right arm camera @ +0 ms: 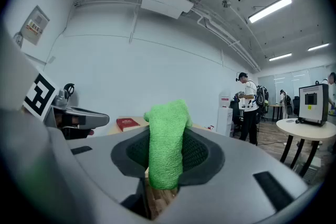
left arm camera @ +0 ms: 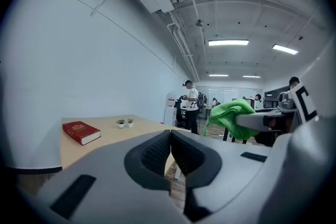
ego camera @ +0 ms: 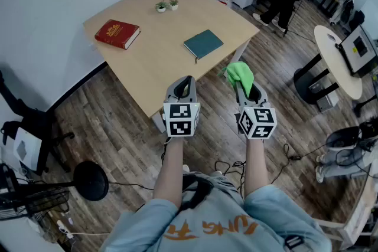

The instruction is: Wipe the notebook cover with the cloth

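On the desk (ego camera: pixel 147 77), near its close edge: teal notebook (ego camera: pixel 203 43), thin, probably light, apt to slide under a wipe. Best pinned at a corner by the left hand-held gripper (ego camera: pixel 185 82), clenched and empty. Clamped in the right hand-held gripper (ego camera: pixel 243 89): soft, limp green cloth (ego camera: pixel 239 74). Red book (ego camera: pixel 117 33) and potted plants (ego camera: pixel 167 5) well apart, no obstacle.

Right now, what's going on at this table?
A person stands short of the table with a hand-held gripper in each hand. The right hand-held gripper is shut on a green cloth; the left hand-held gripper is shut with nothing in it. The teal notebook lies closed near the table's front corner, untouched. Wiping has not begun. A red book and two small plants sit farther back.
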Action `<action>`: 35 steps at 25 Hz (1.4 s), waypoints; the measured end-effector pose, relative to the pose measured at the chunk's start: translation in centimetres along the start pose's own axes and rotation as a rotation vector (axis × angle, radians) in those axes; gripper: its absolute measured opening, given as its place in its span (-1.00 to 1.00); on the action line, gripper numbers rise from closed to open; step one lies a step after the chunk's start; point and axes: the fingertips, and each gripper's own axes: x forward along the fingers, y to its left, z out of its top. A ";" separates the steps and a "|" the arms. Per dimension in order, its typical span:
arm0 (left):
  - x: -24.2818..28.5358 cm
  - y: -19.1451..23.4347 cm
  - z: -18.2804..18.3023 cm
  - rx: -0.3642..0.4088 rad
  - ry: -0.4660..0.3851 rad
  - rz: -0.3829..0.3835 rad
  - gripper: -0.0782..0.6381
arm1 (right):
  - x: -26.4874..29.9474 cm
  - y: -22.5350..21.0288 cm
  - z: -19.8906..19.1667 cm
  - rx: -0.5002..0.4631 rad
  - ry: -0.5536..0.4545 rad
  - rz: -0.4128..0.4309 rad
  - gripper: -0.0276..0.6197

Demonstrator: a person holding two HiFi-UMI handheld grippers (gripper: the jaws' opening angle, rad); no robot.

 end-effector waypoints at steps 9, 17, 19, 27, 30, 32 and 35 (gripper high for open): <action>-0.5 1.5 0.7 -0.011 -0.013 -0.003 -0.73 | 0.1 1.7 1.4 -0.027 -0.037 -0.006 -0.58; -0.4 2.8 1.1 -0.046 -0.032 -0.002 -0.73 | 0.0 1.7 1.6 -0.051 -0.025 -0.028 -0.58; -0.6 3.0 0.8 -0.057 -0.023 -0.002 -0.73 | -0.1 1.8 1.7 -0.051 -0.021 -0.035 -0.59; -0.7 4.4 0.1 -0.098 -0.004 -0.016 -0.73 | 0.6 3.0 2.2 -0.085 -0.006 -0.023 -0.58; -0.6 4.5 0.1 -0.113 0.003 -0.022 -0.73 | 0.5 2.7 2.8 -0.077 -0.014 -0.024 -0.59; -0.1 4.1 0.2 -0.107 0.003 -0.036 -0.73 | 0.9 2.4 3.3 -0.075 -0.022 -0.025 -0.59; 1.3 3.9 -0.5 -0.099 0.023 -0.052 -0.73 | 1.9 2.1 2.4 -0.067 -0.008 -0.027 -0.58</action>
